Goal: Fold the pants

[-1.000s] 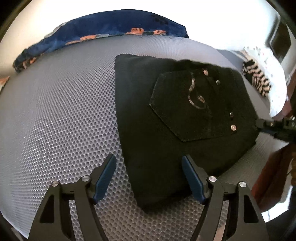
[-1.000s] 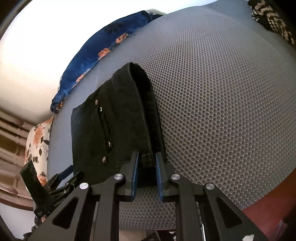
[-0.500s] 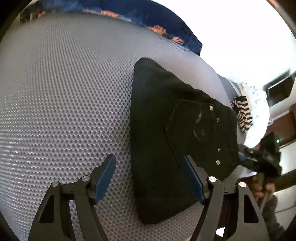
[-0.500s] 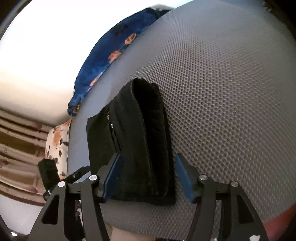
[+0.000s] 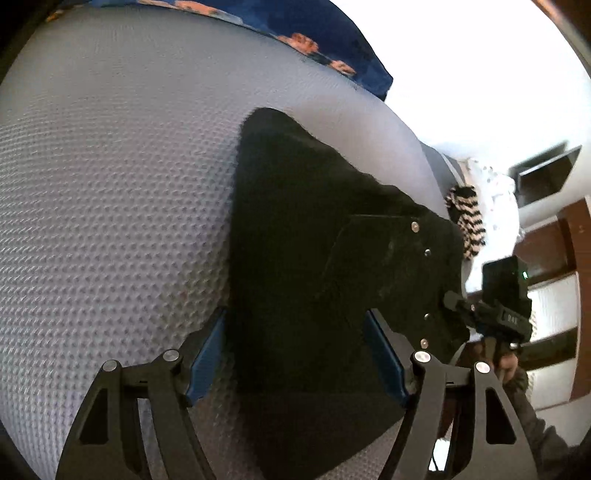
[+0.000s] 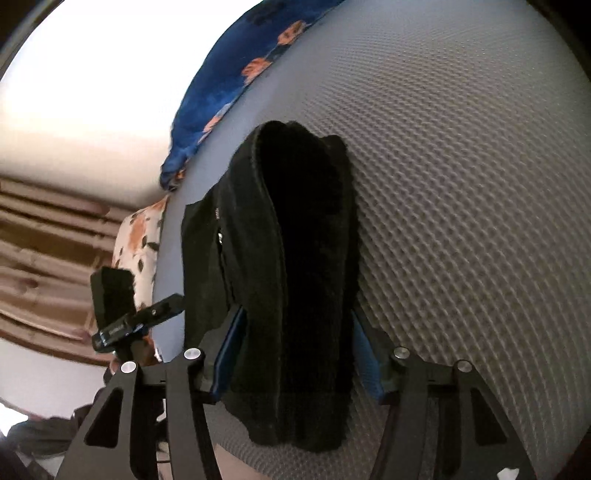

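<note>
On the grey mesh mattress (image 5: 110, 206), near its front edge: one pair of black pants (image 5: 314, 258), folded into a thick compact bundle, back pocket with metal rivets facing up, one rounded folded edge toward the right tool.
Left tool (image 5: 295, 362): blue pads apart, straddling the near end of the pants, not pressing on the cloth.
Right tool (image 6: 295, 358): jaws closing, the folded edge of the pants between them, pads beside the cloth but not visibly clamped.
Beyond the pants: blue flowered cloth (image 5: 314, 33) at the far mattress edge; striped black-and-white cloth (image 5: 467, 225) to one side.
Step in hand, as judged: folding appears done, with the last tidying or squaring of the bundle remaining.
Next move calls for: a firm grip on the full thickness of the fold, or a clean withdrawal without dragging layers loose
</note>
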### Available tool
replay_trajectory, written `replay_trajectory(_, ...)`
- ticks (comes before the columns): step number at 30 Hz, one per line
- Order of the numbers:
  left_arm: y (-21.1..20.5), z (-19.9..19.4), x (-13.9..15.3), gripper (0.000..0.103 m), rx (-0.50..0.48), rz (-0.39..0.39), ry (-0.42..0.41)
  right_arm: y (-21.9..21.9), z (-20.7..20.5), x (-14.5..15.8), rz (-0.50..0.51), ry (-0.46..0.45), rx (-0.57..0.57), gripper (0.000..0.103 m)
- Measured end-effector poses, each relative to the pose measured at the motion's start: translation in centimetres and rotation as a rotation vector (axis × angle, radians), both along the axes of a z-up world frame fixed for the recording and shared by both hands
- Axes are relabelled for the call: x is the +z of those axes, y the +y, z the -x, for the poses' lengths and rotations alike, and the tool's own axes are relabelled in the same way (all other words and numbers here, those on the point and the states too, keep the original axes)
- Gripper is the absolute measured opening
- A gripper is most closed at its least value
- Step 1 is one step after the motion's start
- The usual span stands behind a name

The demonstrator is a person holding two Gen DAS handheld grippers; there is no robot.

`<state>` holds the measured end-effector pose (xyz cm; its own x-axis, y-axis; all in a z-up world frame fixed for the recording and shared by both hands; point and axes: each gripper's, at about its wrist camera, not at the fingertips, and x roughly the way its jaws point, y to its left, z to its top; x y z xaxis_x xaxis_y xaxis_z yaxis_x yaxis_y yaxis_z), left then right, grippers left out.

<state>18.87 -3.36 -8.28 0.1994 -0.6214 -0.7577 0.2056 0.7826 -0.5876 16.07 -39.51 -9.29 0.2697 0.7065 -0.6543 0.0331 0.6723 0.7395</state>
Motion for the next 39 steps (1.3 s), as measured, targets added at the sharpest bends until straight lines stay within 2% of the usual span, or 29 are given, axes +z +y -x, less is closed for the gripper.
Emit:
replay_trajectory(4,-0.8,-1.0,0.3,0.072,-0.017,-0.007,-0.015,0.6,-1.5,-0.9,-0.048,-0.002,0.004,0.052)
replay_trajectory(6,-1.1,-1.4,0.3,0.062,-0.004,-0.011,-0.019,0.9,-1.8,-1.1,-0.041,-0.009,-0.014,0.047)
replay_trajectory(8,-1.6,-1.3,0.3,0.039,0.017,-0.056,-0.040,1.3,-1.9,-1.2,-0.024,-0.005,-0.037,0.039)
replay_trajectory(11,-1.0,-0.8,0.9,0.022,0.035,-0.038,-0.061,2.2,-1.4,-0.4,-0.011,-0.021,-0.063,0.032)
replay_trajectory(13,-1.0,-0.1,2.1,0.016,0.021,-0.047,-0.103,3.2,-1.1,0.8,-0.002,-0.035,-0.073,0.029)
replay_trajectory(17,-0.3,0.3,3.8,0.014,0.029,-0.079,-0.141,5.7,-1.5,3.1,0.032,-0.058,-0.057,0.027)
replay_trajectory(21,2.3,-0.5,5.4,0.014,0.068,-0.089,-0.170,8.3,-3.4,3.9,0.018,-0.064,-0.035,0.026)
replay_trajectory(30,9.0,-6.8,7.2,0.014,0.168,-0.135,-0.199,15.3,-11.9,3.3,-0.022,-0.077,0.017,0.026)
replay_trajectory(39,11.6,-13.9,7.1,0.014,0.173,-0.241,-0.252,19.1,-18.9,2.9,0.058,-0.119,0.048,0.026)
